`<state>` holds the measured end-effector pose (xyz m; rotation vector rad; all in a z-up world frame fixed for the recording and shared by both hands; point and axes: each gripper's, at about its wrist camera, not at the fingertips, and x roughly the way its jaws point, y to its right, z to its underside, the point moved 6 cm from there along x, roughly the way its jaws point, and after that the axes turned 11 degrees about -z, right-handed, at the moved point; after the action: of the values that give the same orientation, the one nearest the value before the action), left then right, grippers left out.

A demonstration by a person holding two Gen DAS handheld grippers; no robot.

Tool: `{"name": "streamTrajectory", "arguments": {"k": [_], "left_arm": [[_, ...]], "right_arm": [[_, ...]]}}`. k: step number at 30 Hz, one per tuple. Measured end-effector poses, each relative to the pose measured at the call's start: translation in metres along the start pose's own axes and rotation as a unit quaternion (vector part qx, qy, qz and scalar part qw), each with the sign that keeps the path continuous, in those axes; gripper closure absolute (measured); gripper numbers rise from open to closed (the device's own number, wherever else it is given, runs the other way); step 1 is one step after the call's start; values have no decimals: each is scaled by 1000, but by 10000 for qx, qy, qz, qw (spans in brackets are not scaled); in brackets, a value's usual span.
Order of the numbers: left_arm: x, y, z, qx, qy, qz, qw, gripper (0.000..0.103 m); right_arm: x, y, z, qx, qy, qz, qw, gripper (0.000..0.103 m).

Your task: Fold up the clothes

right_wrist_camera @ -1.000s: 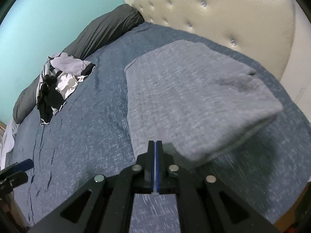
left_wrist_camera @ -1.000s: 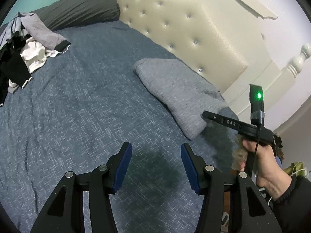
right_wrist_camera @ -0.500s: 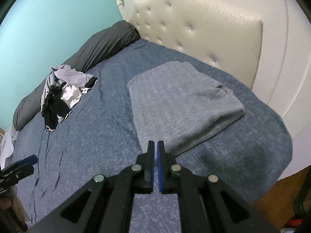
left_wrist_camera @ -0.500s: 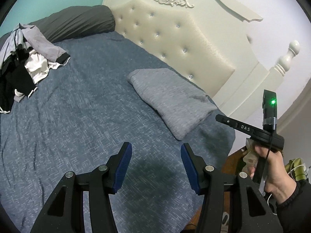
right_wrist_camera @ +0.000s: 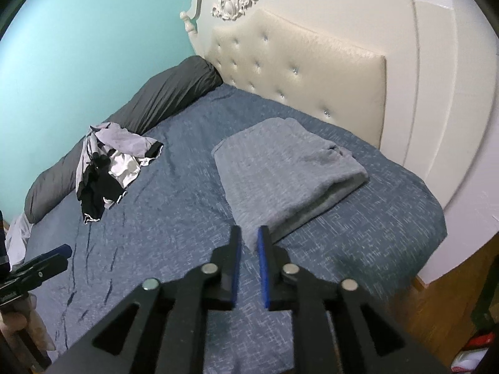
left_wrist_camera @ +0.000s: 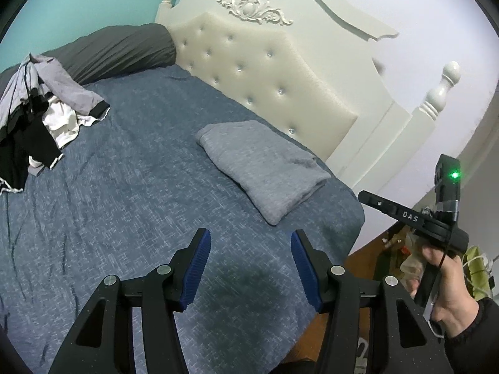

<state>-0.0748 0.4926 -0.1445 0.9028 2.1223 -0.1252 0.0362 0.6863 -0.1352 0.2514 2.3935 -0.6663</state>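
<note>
One grey garment (right_wrist_camera: pixel 287 168) lies folded into a soft, thick, heathered-knit rectangle on the blue mottled bedspread (right_wrist_camera: pixel 174 218), near the tufted cream headboard (right_wrist_camera: pixel 299 71). A crumpled pile of clothes (right_wrist_camera: pixel 109 168), grey, white and black, waits unfolded well apart, by the dark bolster (right_wrist_camera: pixel 149 106); most work appears to remain. The left gripper (left_wrist_camera: pixel 249 246) stands half open and empty. The right gripper (right_wrist_camera: pixel 248 240), jaws just opening to a narrow gap, holds nothing.

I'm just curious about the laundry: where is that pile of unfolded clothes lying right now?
In both views the pile of unfolded clothes lies at the left on the blue bedspread, against the dark grey bolster, well apart from the folded grey garment.
</note>
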Motion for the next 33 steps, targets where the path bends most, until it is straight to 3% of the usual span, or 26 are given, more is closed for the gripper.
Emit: {"name": "streamTrajectory", "arguments": {"k": [17,33], "left_arm": [[-39,21,5,326,202,141,9992,42],[-55,23,18,332,248,277,9988,42]], "right_arm": [[-57,-37,28,-119,327,29,9994,82],[-76,-68,50,-83,412,-187,9989,81]]}}
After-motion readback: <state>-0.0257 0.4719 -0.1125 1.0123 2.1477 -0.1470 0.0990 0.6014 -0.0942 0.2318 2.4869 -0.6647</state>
